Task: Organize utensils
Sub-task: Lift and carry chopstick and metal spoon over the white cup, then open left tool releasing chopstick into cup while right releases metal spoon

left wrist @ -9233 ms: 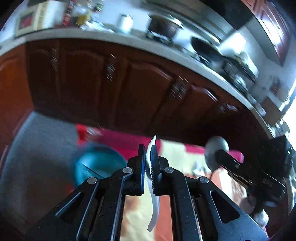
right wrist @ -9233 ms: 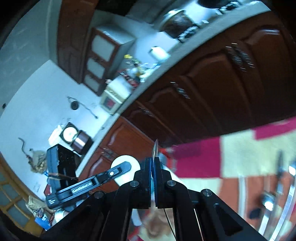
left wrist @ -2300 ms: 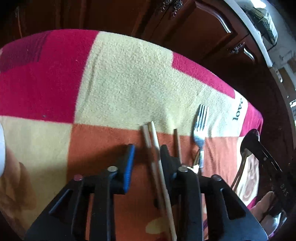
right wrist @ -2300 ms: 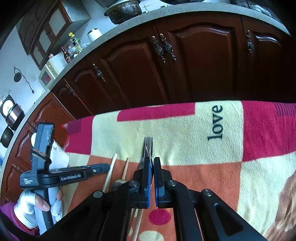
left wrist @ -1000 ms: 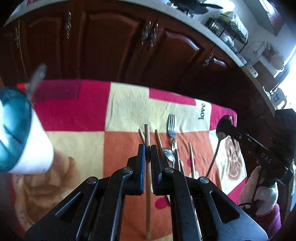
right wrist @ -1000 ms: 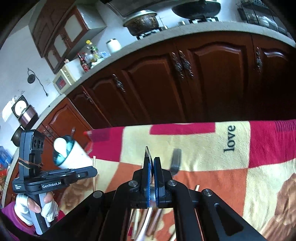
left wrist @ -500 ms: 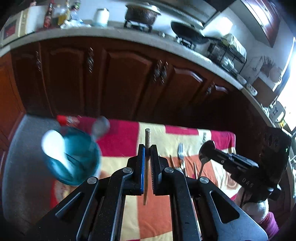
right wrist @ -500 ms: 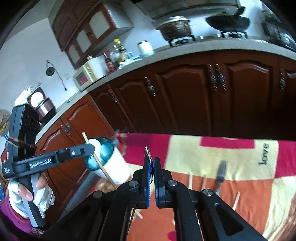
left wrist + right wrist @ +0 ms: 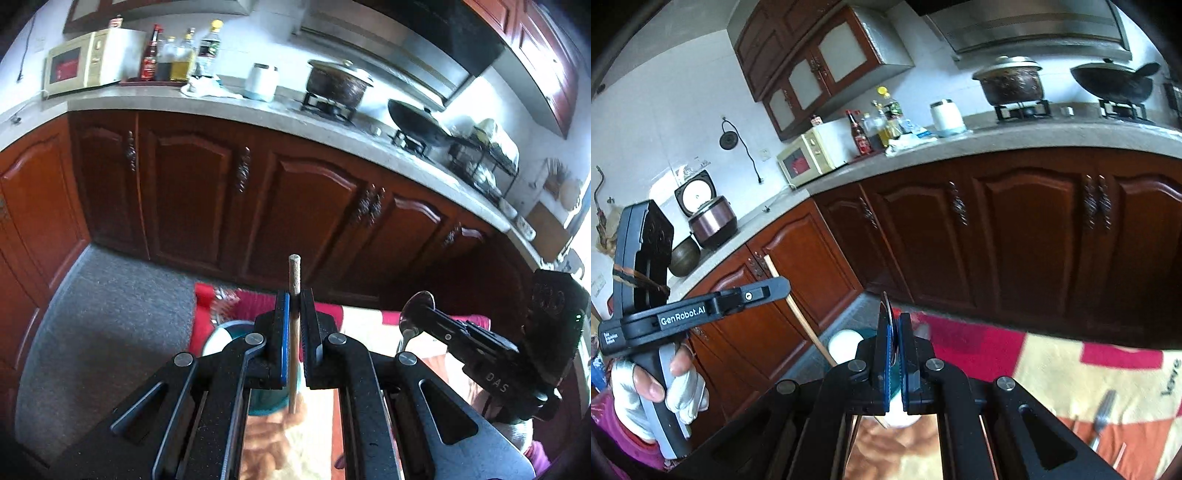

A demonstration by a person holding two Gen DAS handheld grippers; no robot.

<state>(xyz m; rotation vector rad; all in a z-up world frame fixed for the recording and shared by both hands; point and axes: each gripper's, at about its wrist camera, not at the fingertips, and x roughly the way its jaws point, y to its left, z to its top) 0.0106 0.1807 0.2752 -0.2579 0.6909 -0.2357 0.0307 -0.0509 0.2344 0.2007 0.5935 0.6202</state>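
My left gripper (image 9: 294, 299) is shut on a wooden chopstick (image 9: 294, 273) and holds it upright above the white and teal cup (image 9: 221, 334), which is mostly hidden behind the fingers. My right gripper (image 9: 894, 321) is shut on a metal spoon (image 9: 888, 314), seen edge-on, also raised near the cup (image 9: 846, 345). The right gripper and its spoon bowl (image 9: 415, 308) show at the right of the left wrist view. The left gripper (image 9: 775, 288) with its chopstick (image 9: 798, 314) shows at the left of the right wrist view.
A red, cream and orange blanket (image 9: 1052, 365) covers the table. A fork (image 9: 1102, 413) and loose chopsticks (image 9: 1119, 456) lie on it at the right. Dark wooden cabinets (image 9: 207, 199) and a counter with microwave (image 9: 79, 61), bottles and pots stand behind.
Both grippers have lifted off the blanket with their utensils and swung left towards the cup. The cup now sits low, behind the fingers, in both views.
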